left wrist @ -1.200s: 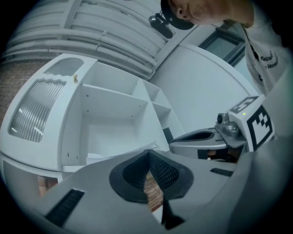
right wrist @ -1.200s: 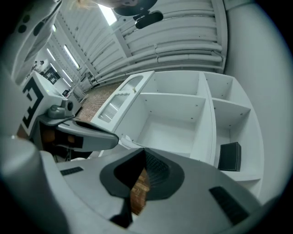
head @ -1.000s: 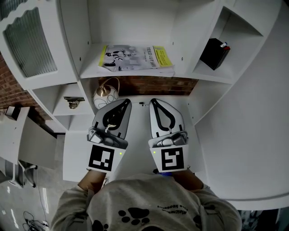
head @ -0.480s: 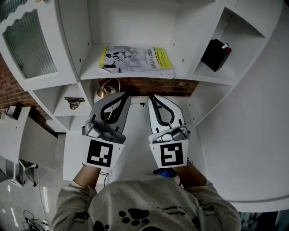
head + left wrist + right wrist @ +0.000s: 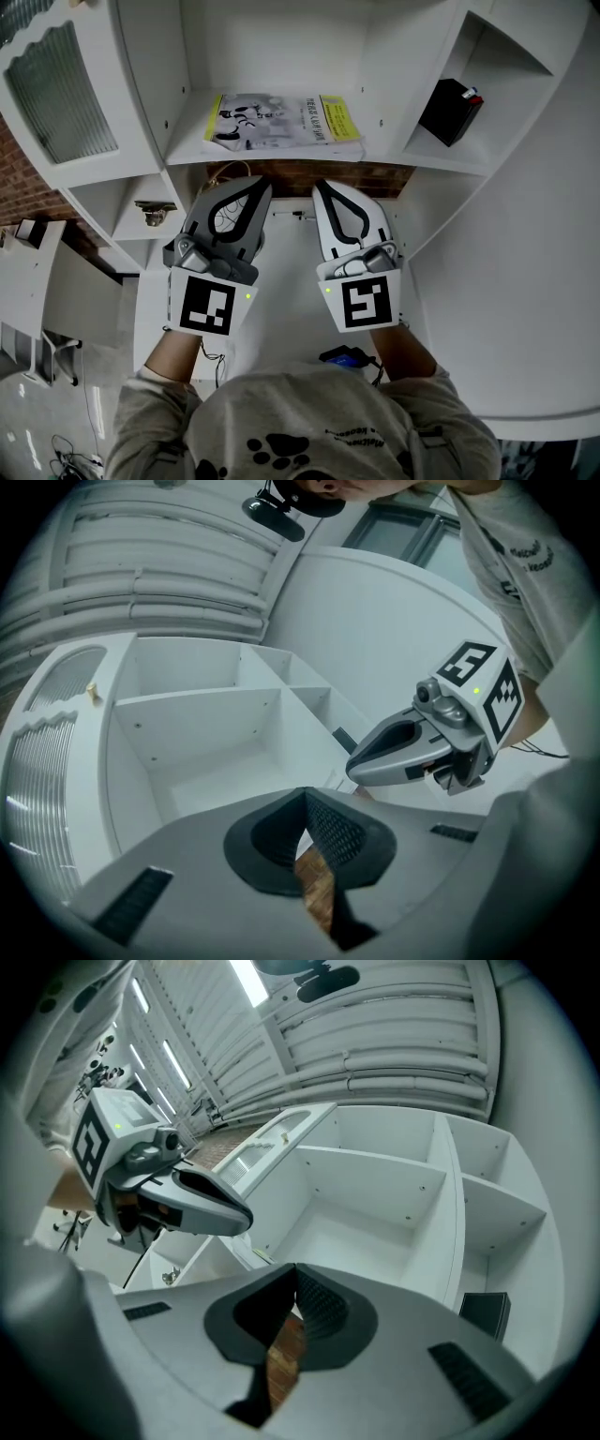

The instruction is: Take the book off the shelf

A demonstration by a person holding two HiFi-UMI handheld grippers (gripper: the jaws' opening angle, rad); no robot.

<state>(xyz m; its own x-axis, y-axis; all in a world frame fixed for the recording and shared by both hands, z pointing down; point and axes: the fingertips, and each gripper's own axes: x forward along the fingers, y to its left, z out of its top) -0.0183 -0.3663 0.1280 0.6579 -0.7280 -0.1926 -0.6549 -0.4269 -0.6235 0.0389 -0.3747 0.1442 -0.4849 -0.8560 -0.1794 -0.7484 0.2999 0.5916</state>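
Note:
The book (image 5: 281, 120), with a white and yellow cover, lies flat on the middle shelf (image 5: 187, 150) of the white unit. Both grippers hover side by side just below and in front of that shelf, pointing at it and not touching the book. My left gripper (image 5: 254, 186) is shut with nothing between its jaws (image 5: 305, 795). My right gripper (image 5: 322, 187) is shut and empty as well (image 5: 294, 1269). Each gripper view shows the other gripper beside it: the right gripper (image 5: 422, 747) and the left gripper (image 5: 183, 1196). The book is in neither gripper view.
A black box (image 5: 450, 111) leans in the right-hand compartment (image 5: 486, 1314). A small ornament (image 5: 153, 214) sits on the lower left shelf. A ribbed glass door (image 5: 56, 89) stands at far left. Brick wall (image 5: 300, 175) shows under the book's shelf. A round vase's wire handle (image 5: 223, 172) peeks past the left gripper.
Both grippers have moved up towards the book's shelf. The left one has rolled and now hides most of the round vase. Both stayed shut.

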